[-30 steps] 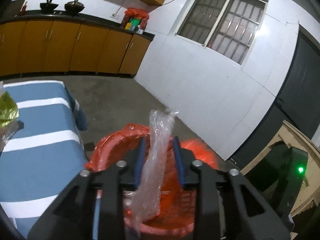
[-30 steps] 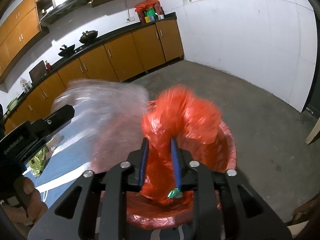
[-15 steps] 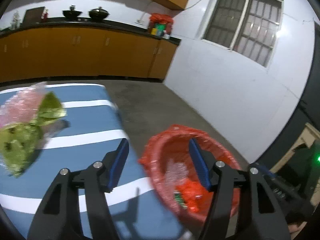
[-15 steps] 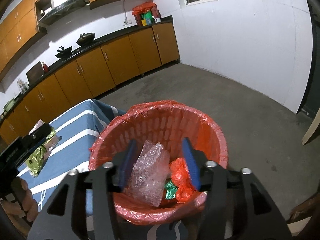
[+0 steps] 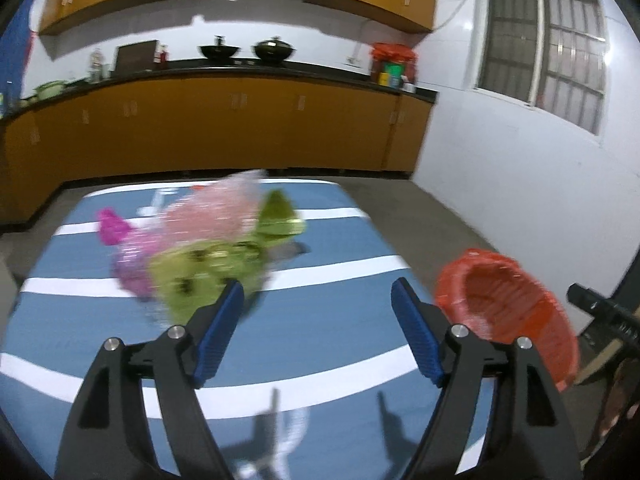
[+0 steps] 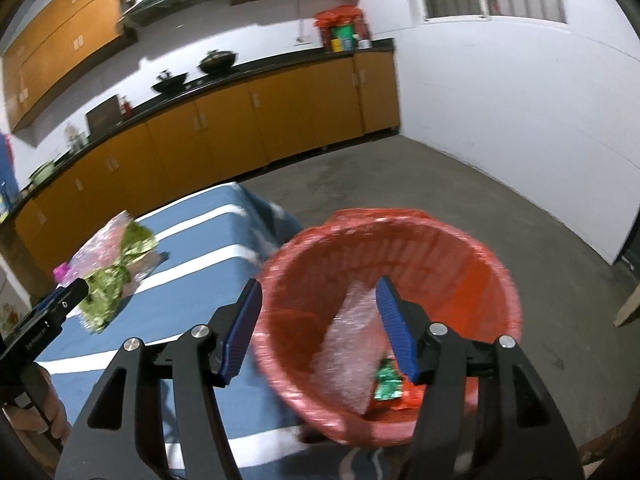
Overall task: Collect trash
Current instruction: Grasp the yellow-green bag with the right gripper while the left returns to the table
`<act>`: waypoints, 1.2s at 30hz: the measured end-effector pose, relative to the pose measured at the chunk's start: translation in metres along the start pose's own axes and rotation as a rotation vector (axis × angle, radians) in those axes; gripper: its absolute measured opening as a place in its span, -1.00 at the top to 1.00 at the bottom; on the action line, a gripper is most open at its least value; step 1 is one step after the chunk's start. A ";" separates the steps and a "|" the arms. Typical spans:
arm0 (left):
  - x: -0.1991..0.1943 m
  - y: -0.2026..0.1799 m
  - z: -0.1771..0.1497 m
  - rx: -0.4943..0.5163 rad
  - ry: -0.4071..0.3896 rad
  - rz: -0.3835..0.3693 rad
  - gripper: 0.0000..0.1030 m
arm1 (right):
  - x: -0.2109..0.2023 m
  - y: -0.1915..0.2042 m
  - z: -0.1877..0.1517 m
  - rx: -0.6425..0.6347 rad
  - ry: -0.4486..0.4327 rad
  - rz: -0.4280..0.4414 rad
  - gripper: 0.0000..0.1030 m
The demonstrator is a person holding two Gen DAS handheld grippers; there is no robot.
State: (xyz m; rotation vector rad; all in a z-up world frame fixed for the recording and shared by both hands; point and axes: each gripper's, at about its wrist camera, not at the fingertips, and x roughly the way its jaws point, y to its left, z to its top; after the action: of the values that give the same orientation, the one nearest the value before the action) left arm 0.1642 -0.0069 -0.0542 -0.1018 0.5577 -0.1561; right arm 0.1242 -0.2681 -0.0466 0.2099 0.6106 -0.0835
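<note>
A red basket with a red liner (image 6: 472, 264) stands beside the blue striped table (image 5: 320, 344); it also shows in the left wrist view (image 5: 516, 312). Inside lie a clear bubble-wrap piece (image 6: 348, 352), a green wrapper (image 6: 387, 381) and a red scrap. On the table lies a pile of trash: a green foil wrapper (image 5: 208, 272), pink plastic (image 5: 212, 216) and a magenta piece (image 5: 112, 226). My left gripper (image 5: 318, 312) is open and empty, over the table near the pile. My right gripper (image 6: 318, 308) is open and empty above the basket's near rim.
Orange kitchen cabinets with a dark counter (image 5: 240, 120) run along the back wall, with woks and bottles on top. A white wall with a barred window (image 5: 544, 40) is at the right. Grey concrete floor (image 6: 500, 208) surrounds the basket.
Both grippers opened and let their trash fall into the basket. My left gripper swung left from the basket to the table, toward the pile. The right one stayed over the basket.
</note>
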 end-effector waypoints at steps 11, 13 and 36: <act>-0.035 0.096 -0.007 -0.084 -0.051 0.264 -0.60 | 0.044 0.128 0.007 -0.153 0.046 0.170 -0.16; -0.040 0.110 -0.008 -0.104 -0.057 0.291 -0.60 | 0.058 0.152 0.007 -0.167 0.073 0.202 -0.14; -0.054 0.188 -0.018 -0.243 -0.046 0.332 -0.60 | 0.166 0.253 -0.015 -0.227 0.316 0.198 0.43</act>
State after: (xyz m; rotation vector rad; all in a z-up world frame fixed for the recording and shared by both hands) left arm 0.1313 0.1869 -0.0677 -0.2465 0.5388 0.2379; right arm 0.2864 -0.0204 -0.1114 0.0619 0.9044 0.2133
